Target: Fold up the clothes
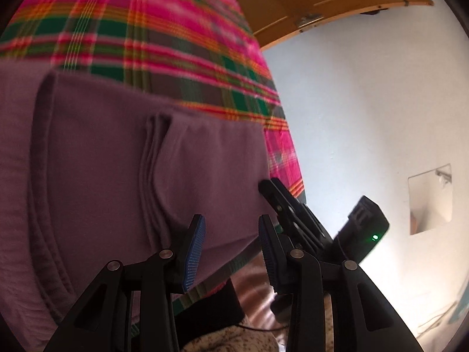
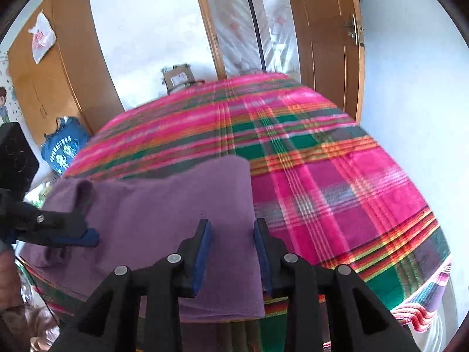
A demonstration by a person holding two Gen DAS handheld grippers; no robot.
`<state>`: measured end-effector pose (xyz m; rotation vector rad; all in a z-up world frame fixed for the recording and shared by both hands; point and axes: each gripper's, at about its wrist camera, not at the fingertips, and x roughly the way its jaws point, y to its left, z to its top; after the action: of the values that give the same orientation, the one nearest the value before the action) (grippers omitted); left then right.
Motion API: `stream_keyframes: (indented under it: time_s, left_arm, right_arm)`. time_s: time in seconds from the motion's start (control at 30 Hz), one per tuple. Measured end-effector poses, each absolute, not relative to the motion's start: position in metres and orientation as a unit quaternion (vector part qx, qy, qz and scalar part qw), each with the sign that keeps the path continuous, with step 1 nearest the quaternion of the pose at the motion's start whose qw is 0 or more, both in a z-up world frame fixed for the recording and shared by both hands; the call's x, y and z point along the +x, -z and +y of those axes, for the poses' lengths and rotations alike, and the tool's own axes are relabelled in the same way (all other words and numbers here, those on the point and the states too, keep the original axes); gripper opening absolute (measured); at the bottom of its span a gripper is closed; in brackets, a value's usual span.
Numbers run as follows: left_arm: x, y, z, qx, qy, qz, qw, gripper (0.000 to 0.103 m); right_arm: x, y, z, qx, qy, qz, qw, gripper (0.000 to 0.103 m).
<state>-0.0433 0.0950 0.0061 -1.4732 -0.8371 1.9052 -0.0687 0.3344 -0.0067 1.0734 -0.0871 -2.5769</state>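
Note:
A purple garment (image 1: 123,152), folded with its layered edges showing, lies on a pink and green plaid blanket (image 1: 152,29) near the bed's front edge. My left gripper (image 1: 231,234) hovers over its near edge, blue pads apart and pressing on nothing. In the right wrist view the garment (image 2: 164,202) is a flat rectangle, and my right gripper (image 2: 231,234) stands open over its right edge, cloth showing through the gap. The right gripper (image 1: 281,202) appears in the left wrist view at the garment's right side. The left gripper (image 2: 73,231) reaches in over the garment's left part.
The plaid blanket (image 2: 337,176) covers the whole bed and hangs over its front edge. A wooden door (image 2: 325,35) stands behind the bed and a wardrobe (image 2: 49,67) at the left. A blue garment (image 2: 63,146) lies beside the bed, and a cardboard box (image 2: 177,79) sits behind it.

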Motion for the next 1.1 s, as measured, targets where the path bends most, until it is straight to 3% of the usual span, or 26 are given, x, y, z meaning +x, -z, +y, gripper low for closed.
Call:
stream_keyframes:
  time_s: [0.3,0.67,1.1]
  left_arm:
    - [-0.029,-0.006,0.074,-0.554,-0.728,-0.314,0.254,0.039]
    - [-0.019,-0.004,0.064,-0.552,-0.731,-0.319,0.241,0.039]
    - [-0.001,-0.026,0.034,-0.515,-0.741,-0.353,0.247,0.039]
  right_arm:
    - [-0.067,0.000,0.338,0.374,0.914,-0.016,0.157,0.031]
    - [-0.089,0.001,0.263,0.383,0.885,0.015,0.264,0.031]
    - [-0.086,-0.002,0.218,0.382,0.879,0.073,0.277,0.032]
